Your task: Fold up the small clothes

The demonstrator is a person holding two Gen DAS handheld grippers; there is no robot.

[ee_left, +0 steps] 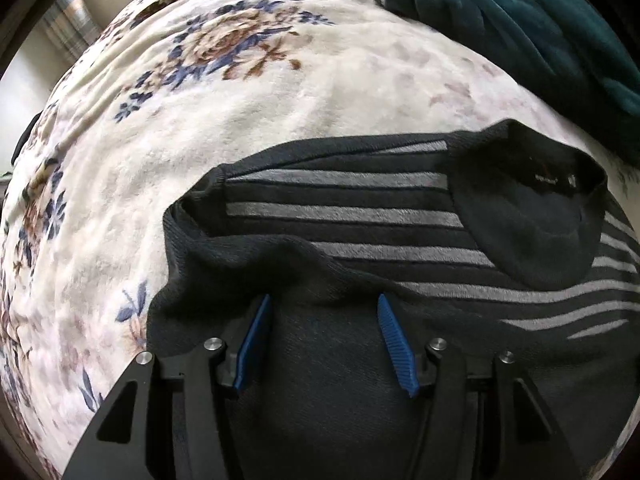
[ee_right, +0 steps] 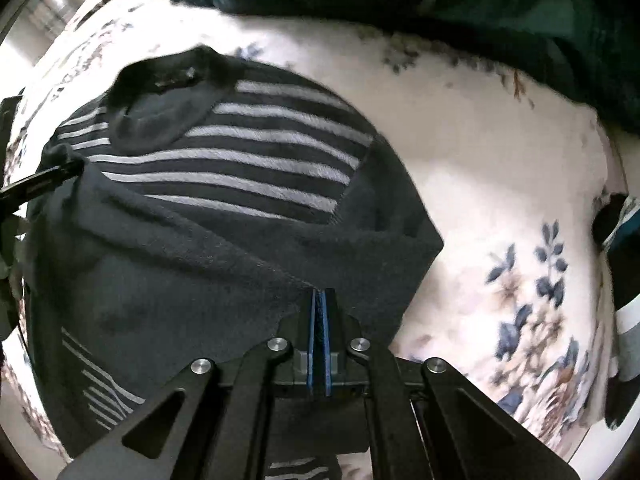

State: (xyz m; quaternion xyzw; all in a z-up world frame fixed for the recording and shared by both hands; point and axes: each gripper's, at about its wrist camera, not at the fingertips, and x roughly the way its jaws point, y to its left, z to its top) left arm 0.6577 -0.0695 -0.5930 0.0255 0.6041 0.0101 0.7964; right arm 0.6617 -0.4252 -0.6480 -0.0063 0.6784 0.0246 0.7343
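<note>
On the floral blanket, I pinch the striped black sweater in my right gripper for folding; my left gripper hovers half-open above its hem.

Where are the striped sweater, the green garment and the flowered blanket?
striped sweater [ee_left: 344, 212], left wrist view, a grey stripe.
green garment [ee_left: 520, 20], left wrist view, its folds.
flowered blanket [ee_right: 480, 152], right wrist view, a bare patch.

Spread on the blanket: sweater, under and ahead of both sets of jaws, collar far ahead. Beyond it, right, second garment.
</note>
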